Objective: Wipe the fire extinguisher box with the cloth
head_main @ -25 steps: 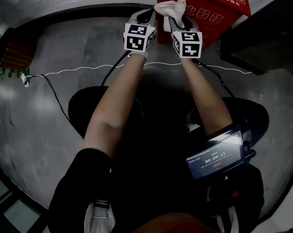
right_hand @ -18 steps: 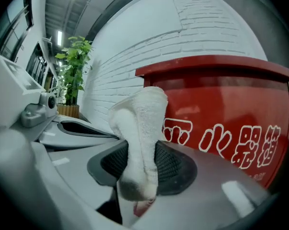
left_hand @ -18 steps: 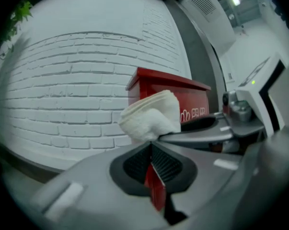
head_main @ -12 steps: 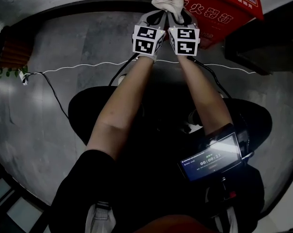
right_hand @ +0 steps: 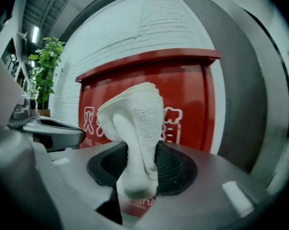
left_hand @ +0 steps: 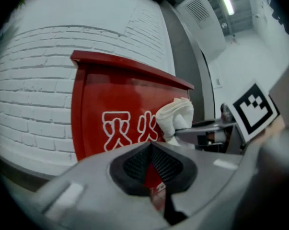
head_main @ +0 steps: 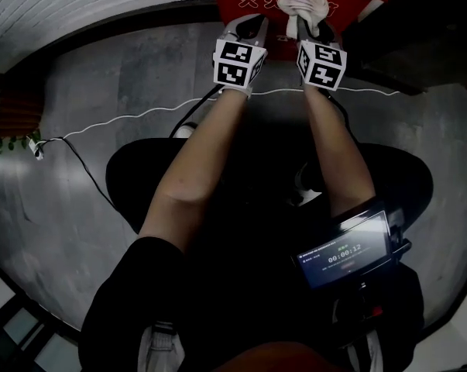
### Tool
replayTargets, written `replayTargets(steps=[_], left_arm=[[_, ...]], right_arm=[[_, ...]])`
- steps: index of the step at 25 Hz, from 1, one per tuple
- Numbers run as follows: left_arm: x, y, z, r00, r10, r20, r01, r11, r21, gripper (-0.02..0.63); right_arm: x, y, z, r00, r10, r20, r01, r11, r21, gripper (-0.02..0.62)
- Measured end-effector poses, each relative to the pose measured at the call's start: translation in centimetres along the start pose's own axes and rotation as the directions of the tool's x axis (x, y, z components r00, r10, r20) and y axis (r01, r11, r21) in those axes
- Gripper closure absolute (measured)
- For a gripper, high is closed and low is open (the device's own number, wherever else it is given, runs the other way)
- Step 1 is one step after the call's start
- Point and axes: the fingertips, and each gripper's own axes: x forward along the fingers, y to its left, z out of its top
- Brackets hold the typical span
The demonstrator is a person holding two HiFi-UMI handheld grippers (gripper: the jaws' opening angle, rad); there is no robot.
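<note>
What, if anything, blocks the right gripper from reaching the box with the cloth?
Probably nothing, so yes. The right gripper, shut on the cloth, faces the box with open space between; the left gripper sits aside.

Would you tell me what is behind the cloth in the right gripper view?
The red fire extinguisher box, standing in front of a white brick wall. The cloth covers part of its white lettering.
</note>
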Motion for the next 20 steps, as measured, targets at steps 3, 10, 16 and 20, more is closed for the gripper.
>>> replayTargets(steps=[3, 10, 16, 20], left_arm=[[1.5, -3.0, 0.2, 0.998, -0.057, -0.006, 0.057, 0.998, -0.008, 0.603], [3.8, -6.3, -0.6, 0.993, -0.111, -0.028, 0.111, 0.994, 0.004, 0.603], [3.3, -5.2, -1.5, 0.995, -0.085, -0.05, 0.086, 0.996, 0.01, 0.603], [1.3, -3.1, -2.5, 0.998, -0.046, -0.051, 0.047, 0.999, 0.017, 0.603]], right_arm=[[-0.8, -4.6, -1.2, 0.998, -0.064, -0.011, 0.064, 0.998, 0.026, 0.433], [-1.8, -10.5, -3.3, 0.991, -0.127, -0.044, 0.132, 0.985, 0.115, 0.433], [-2.0, -7.7, -4.4, 0.995, -0.083, -0.046, 0.088, 0.989, 0.115, 0.433], [-1.7, -1.0, -5.9, 0.997, 0.037, -0.066, -0.032, 0.997, 0.07, 0.433]])
